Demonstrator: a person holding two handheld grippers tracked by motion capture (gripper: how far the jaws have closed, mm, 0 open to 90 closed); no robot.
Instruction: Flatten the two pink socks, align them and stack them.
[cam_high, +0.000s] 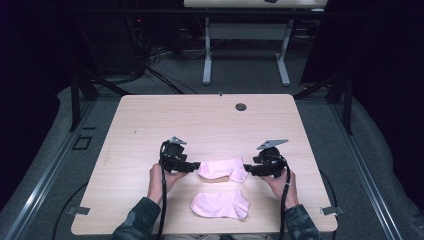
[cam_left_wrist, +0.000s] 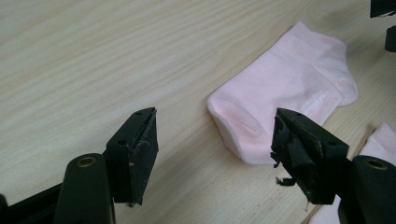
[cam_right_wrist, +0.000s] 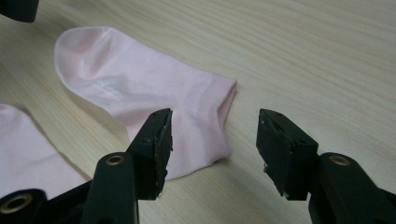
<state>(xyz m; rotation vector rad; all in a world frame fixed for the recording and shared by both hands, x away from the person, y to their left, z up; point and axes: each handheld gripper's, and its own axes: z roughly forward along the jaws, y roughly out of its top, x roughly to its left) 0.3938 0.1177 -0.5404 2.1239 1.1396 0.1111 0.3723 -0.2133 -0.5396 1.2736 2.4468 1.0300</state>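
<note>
High view: both grippers, left gripper and right gripper, open and empty, flank the far pink sock, lying flat; near pink sock untouched, so pairing looks unfinished.

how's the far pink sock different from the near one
The far sock lies between the left gripper and the right gripper, both open; the near sock lies apart from both, by the table's front edge. The far sock looks more curved, the near one flatter. Both are pink ankle socks.
</note>
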